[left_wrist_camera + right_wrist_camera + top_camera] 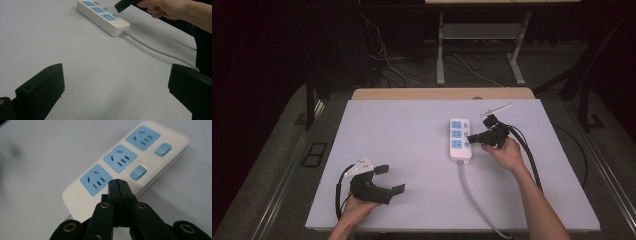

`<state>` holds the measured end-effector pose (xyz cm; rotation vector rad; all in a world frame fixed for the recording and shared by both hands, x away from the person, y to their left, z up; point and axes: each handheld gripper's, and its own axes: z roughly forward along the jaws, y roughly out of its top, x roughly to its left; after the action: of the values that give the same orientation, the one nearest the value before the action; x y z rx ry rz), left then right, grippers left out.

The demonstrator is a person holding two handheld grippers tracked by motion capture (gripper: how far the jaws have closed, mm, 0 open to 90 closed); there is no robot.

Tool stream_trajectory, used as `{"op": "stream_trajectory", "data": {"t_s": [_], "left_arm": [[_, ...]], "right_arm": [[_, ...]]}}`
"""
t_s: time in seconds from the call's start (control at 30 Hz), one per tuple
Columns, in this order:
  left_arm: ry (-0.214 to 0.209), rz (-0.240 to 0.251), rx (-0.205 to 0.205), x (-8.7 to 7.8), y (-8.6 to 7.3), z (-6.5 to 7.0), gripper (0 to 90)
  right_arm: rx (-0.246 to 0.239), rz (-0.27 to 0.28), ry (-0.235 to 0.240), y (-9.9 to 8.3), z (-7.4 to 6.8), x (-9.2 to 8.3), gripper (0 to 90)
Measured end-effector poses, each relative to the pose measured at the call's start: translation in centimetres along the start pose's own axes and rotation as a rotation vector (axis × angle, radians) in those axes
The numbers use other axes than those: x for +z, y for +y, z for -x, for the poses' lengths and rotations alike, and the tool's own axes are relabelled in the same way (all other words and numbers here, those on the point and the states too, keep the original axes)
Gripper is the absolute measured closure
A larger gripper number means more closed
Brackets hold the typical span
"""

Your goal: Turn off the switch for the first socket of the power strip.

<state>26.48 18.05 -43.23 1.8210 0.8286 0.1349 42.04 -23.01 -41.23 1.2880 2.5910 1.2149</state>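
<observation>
A white power strip point(460, 139) with three blue sockets and blue switches lies near the middle of the table, its grey cord point(474, 197) trailing to the front edge. My right gripper point(472, 137) is shut with nothing between its jaws, its tip at the strip's right side by the switches. In the right gripper view the closed jaws point(118, 185) hover over the strip point(127, 165) beside the nearest switch point(138, 172). My left gripper point(390, 179) rests at the front left, jaws wide open and empty. The left gripper view shows the strip point(102, 13) far off.
The pale table top point(402, 150) has free room between the two hands. A thin white rod point(496, 108) lies at the back right. Black cables point(529, 150) run from the right gripper along the forearm. Desk legs and wires stand on the floor behind.
</observation>
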Motion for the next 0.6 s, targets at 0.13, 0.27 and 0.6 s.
{"op": "stream_trajectory", "data": {"t_s": [0.13,0.27,0.6], "left_arm": [[0.002,-0.001,-0.001,0.0,0.0,0.0,0.0],[0.004,0.002,-0.002,-0.1,0.0,0.0,0.0],[0.002,0.002,0.001,0.0,0.0,0.1,0.0]], "right_arm": [[0.006,0.042,0.002,0.2,0.0,-1.0,90.0],[0.019,0.063,-0.001,0.2,0.3,-2.0,90.0],[0.036,0.086,-0.02,-0.8,0.3,-4.0,89.8]]}}
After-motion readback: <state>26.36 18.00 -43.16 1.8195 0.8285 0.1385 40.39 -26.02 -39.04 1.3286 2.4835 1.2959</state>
